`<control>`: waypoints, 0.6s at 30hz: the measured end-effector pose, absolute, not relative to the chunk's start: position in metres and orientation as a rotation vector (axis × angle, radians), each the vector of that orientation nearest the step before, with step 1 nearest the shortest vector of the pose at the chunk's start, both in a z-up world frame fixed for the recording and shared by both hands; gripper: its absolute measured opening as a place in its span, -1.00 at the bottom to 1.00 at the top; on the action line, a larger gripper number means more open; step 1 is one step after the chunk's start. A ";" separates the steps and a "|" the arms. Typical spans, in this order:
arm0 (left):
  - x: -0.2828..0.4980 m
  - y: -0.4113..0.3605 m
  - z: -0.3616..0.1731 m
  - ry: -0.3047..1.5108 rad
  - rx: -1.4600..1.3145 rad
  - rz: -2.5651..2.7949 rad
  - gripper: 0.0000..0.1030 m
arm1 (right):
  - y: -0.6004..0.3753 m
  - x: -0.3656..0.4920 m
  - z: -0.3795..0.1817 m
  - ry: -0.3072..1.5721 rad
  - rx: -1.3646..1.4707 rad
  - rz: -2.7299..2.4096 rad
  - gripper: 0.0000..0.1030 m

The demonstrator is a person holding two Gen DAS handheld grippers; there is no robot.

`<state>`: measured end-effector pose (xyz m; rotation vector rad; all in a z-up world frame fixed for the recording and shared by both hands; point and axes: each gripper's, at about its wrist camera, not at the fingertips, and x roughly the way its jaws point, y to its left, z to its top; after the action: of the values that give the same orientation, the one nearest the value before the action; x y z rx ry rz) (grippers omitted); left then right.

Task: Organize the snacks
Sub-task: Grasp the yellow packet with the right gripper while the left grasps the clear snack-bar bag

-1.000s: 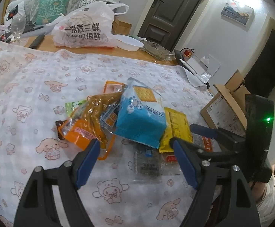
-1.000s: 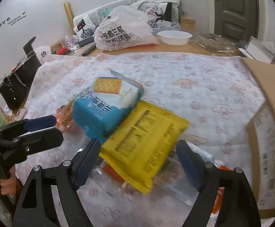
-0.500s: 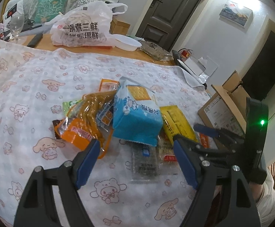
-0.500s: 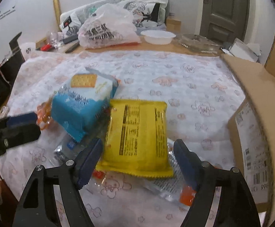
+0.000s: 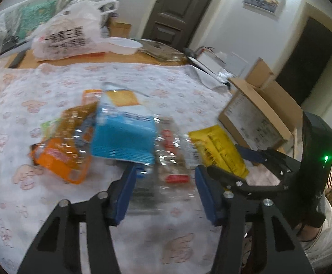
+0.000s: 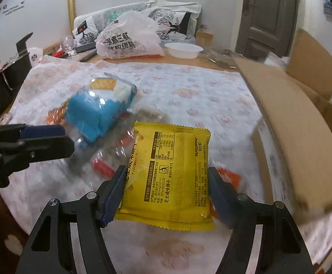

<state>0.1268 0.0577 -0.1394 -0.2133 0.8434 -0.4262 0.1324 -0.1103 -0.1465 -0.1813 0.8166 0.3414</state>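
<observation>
Lifted since before, yellow packet (image 6: 168, 178) sits pinched in right gripper (image 6: 166, 191) fingers, long axis running up-frame. Left gripper (image 5: 163, 191) fingers gape around clear packets (image 5: 170, 166).

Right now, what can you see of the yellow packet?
The yellow packet is a flat glossy foil-like pouch with crimped ends, its printed back with black text and a nutrition table facing up. It sits between the right gripper's blue pads, which press its two sides, above clear-wrapped snacks, near the cardboard box.
</observation>
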 end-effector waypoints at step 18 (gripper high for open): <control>0.157 -0.017 -0.168 0.919 0.018 -0.142 -0.02 | -0.160 0.111 -0.165 0.735 -0.104 0.432 0.28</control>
<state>0.1574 -0.0172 -0.1681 0.0184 0.9191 -0.1421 0.1112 -0.1596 -0.1651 -0.1041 0.7345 0.4325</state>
